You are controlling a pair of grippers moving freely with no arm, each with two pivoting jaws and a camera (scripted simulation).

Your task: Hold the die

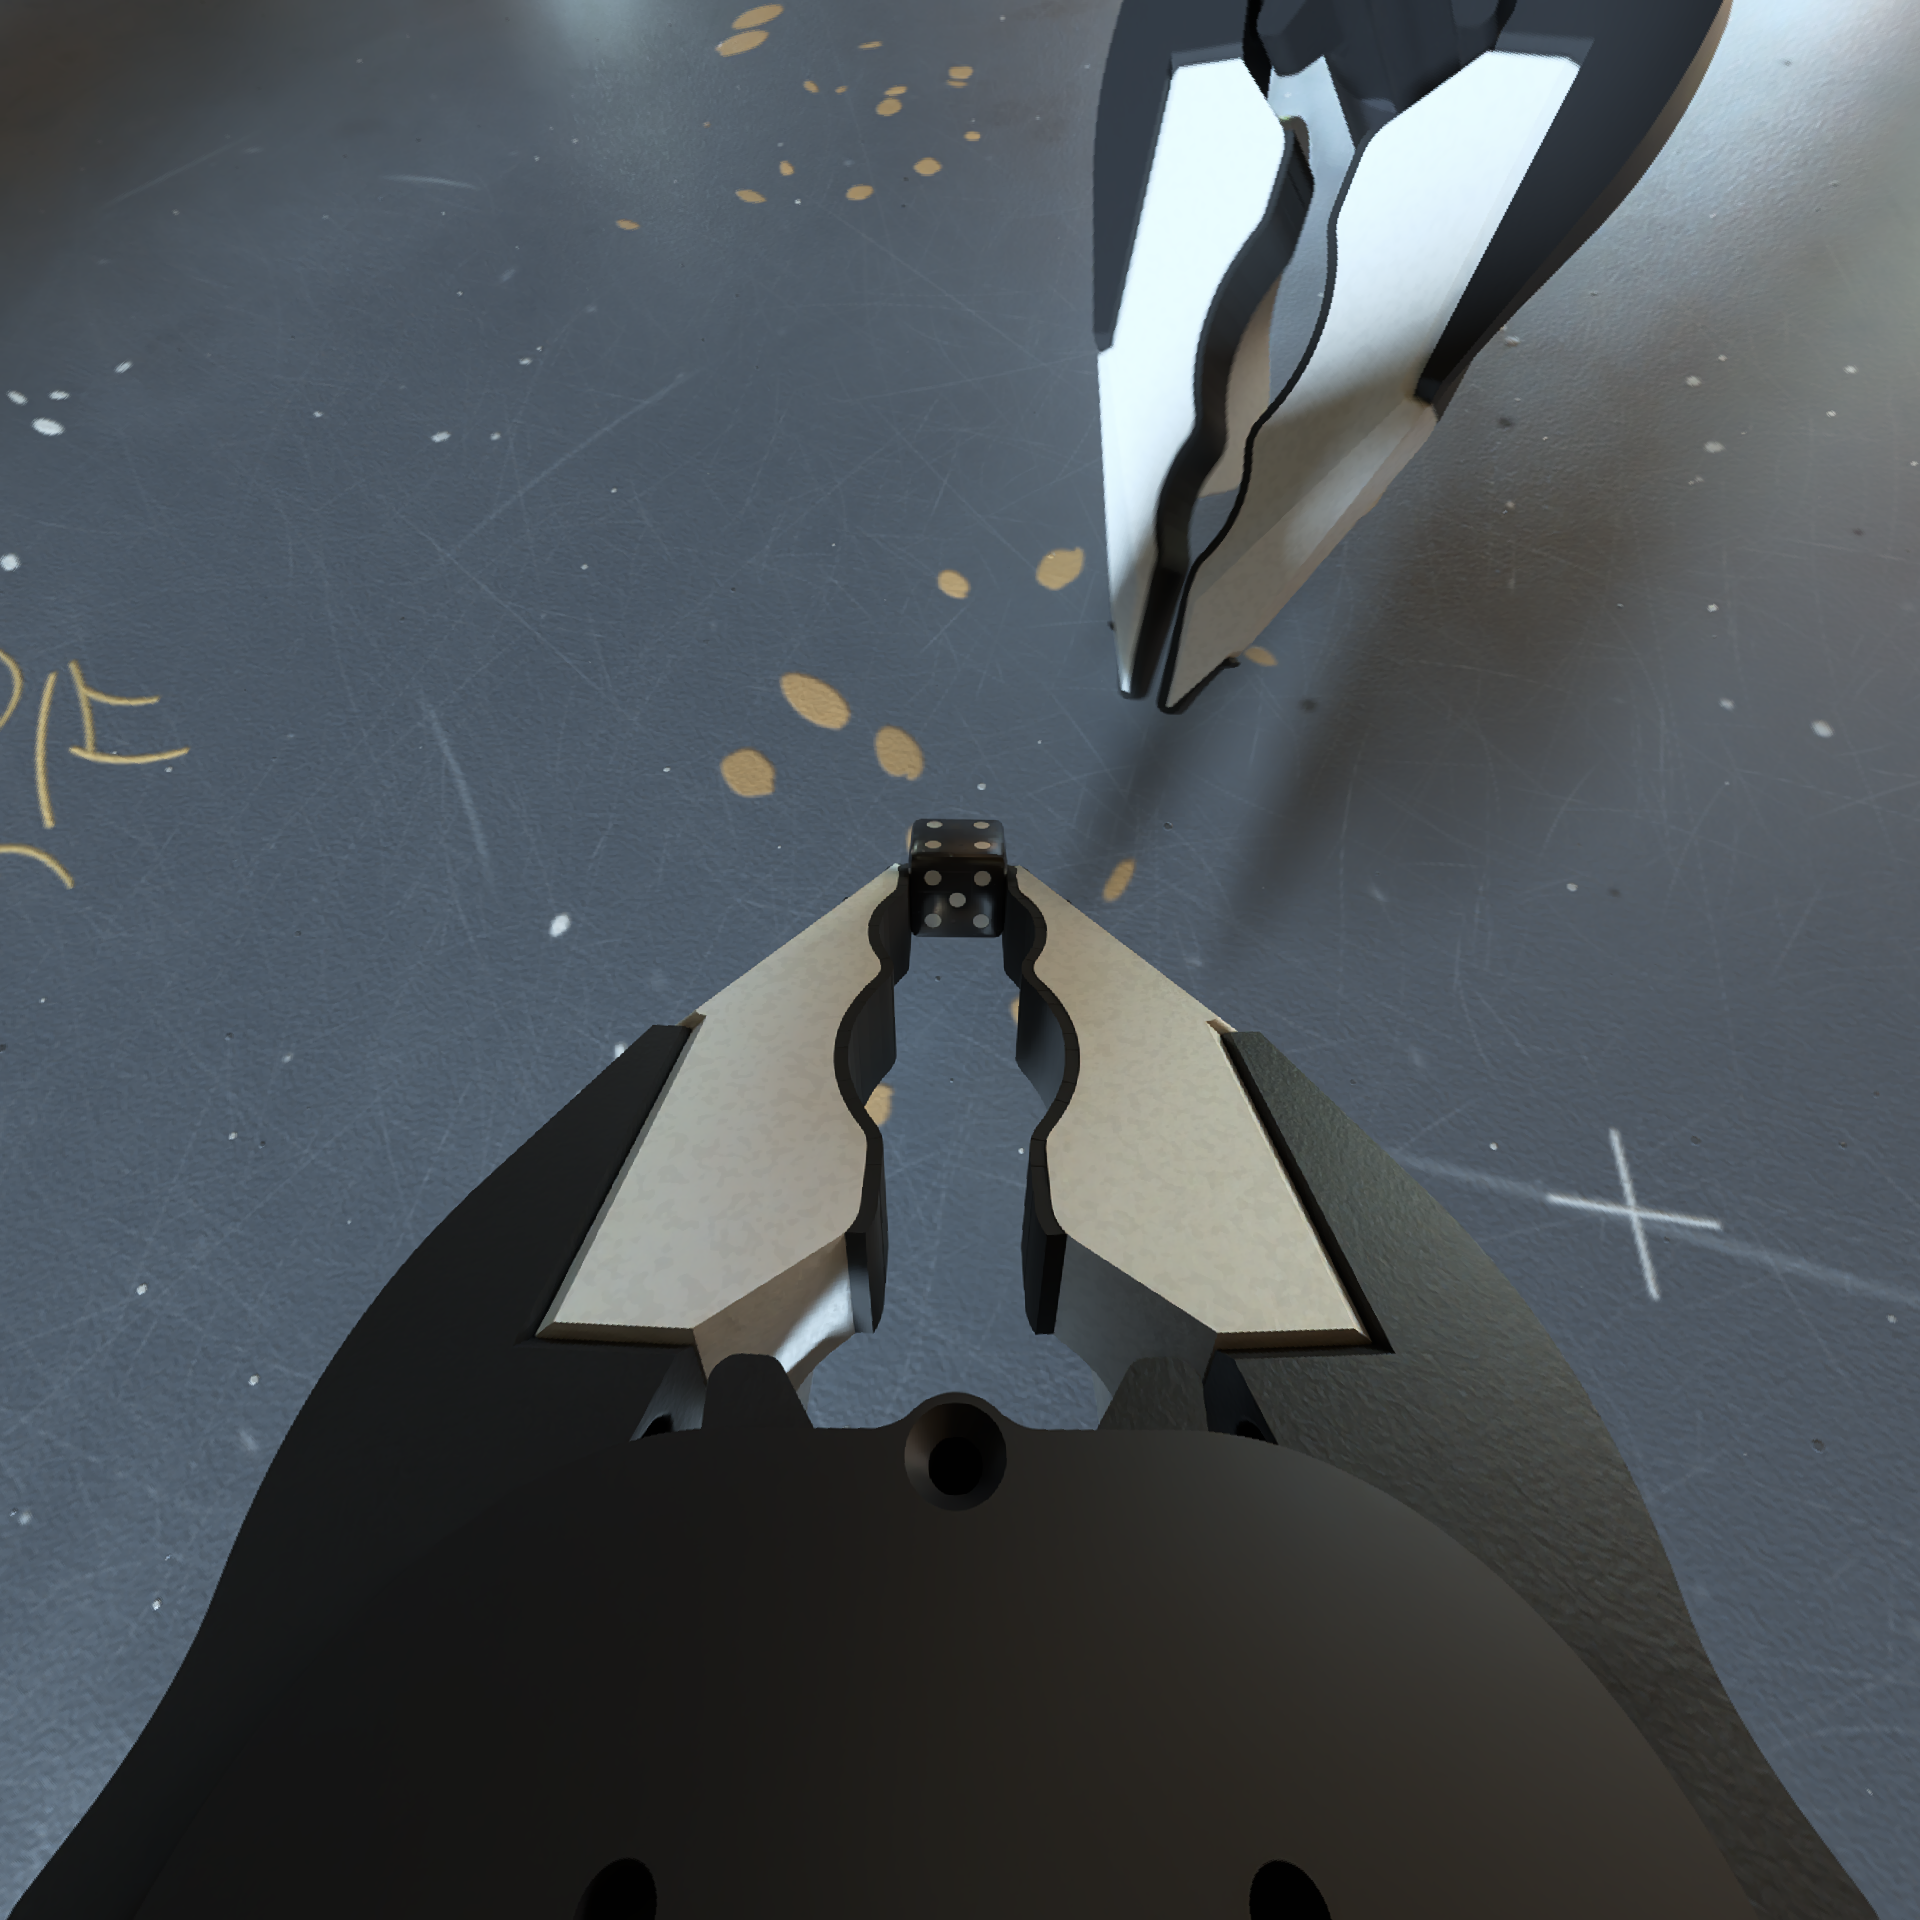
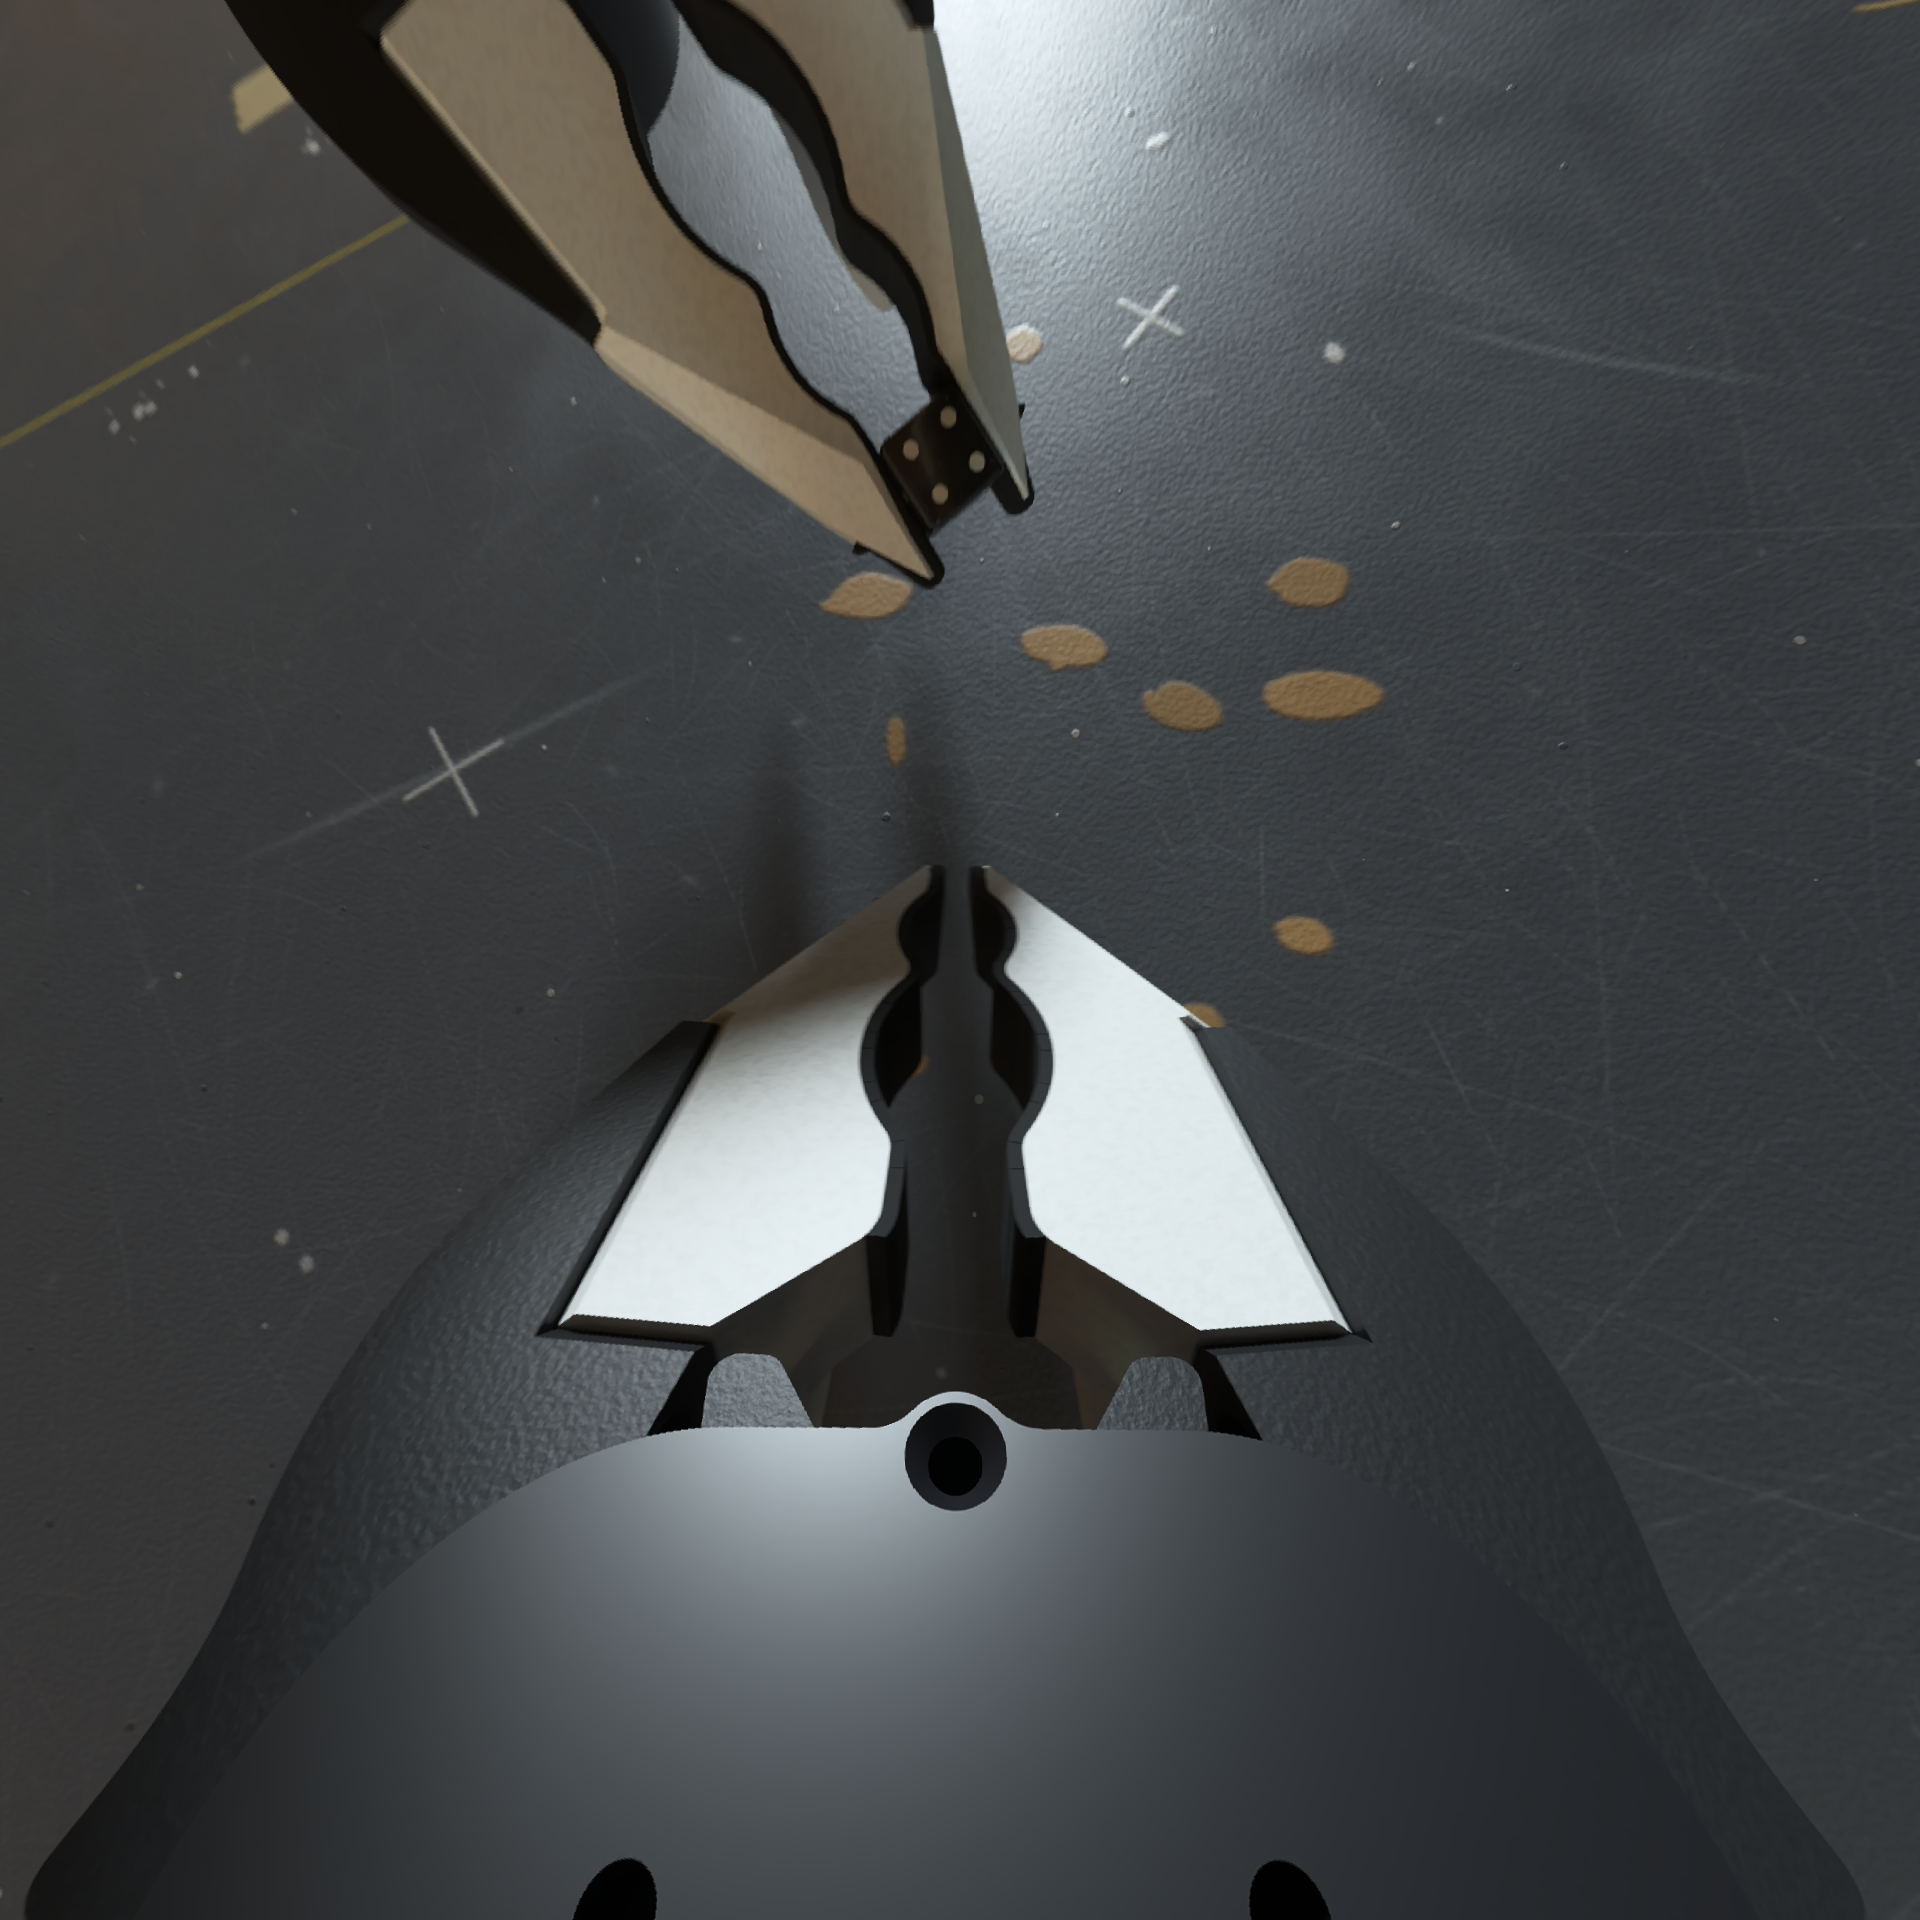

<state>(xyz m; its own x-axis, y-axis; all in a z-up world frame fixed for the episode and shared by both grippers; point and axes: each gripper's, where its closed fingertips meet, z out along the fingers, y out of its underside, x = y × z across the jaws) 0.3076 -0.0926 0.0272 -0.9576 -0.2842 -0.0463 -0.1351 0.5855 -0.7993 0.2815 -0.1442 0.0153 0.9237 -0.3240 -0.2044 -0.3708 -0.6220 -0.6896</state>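
The left tongs (image 1: pixel 956 883) hold a small black die (image 1: pixel 957 878) with pale dots right at the tips of their two fingers. The fingers are set narrow, only as far apart as the die is wide, and each tip presses one side of it. In the left wrist view the die sits at the very front end of these tongs, with one dotted face turned up toward the camera and another face turned forward. Behind the die, the space between the two fingers is free and the floor (image 1: pixel 416 520) shows through it.

In the right wrist view the same left tongs (image 2: pixel 961 499) come in from the upper left, and the die (image 2: pixel 940 462) is seen between their tips, showing a face with four dots. Whether the die touches the floor under it I cannot tell.

The right tongs (image 2: pixel 954 873) are pressed almost together, with only a thin dark gap between the tips, and they carry nothing. In the left wrist view the right tongs (image 1: pixel 1158 691) stand ahead and to the right of the left ones, tips pointing down at the floor, well apart from the die.

The floor is dark grey and scratched, with tan spots (image 1: pixel 816 701) just ahead of the die, between the two tongs, and pale chalk crosses (image 1: pixel 1631 1216) to the side.
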